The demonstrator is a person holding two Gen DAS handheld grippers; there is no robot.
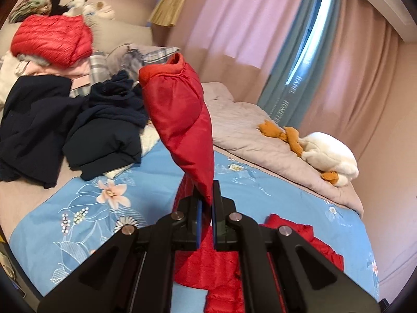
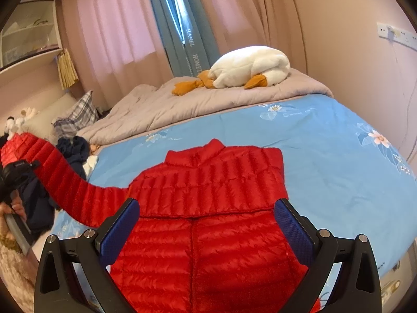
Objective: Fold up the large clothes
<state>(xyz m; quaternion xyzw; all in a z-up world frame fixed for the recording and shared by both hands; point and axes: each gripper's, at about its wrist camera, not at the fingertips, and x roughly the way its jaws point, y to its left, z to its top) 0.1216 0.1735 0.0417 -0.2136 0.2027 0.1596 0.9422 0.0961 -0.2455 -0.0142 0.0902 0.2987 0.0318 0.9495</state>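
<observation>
A red quilted down jacket point(image 2: 208, 182) lies spread on the blue floral bedspread point(image 2: 325, 156), collar toward the far side. Its left sleeve point(image 2: 67, 182) is lifted off the bed and stretched out to the left. In the left wrist view my left gripper point(image 1: 206, 198) is shut on that sleeve point(image 1: 179, 120), whose cuff end stands up in front of the camera; the jacket body point(image 1: 221, 268) lies below. My right gripper point(image 2: 206, 216) hovers open over the jacket's middle, blue pads point(image 2: 292, 224) wide apart, nothing between them.
Dark navy clothes point(image 1: 65, 130) and a folded red jacket point(image 1: 52, 39) are piled at the bed's head near plaid pillows. A white plush goose point(image 2: 247, 67) lies on the grey quilt point(image 2: 182, 104) by the curtains. A hand point(image 2: 15, 208) holding the left gripper shows at left.
</observation>
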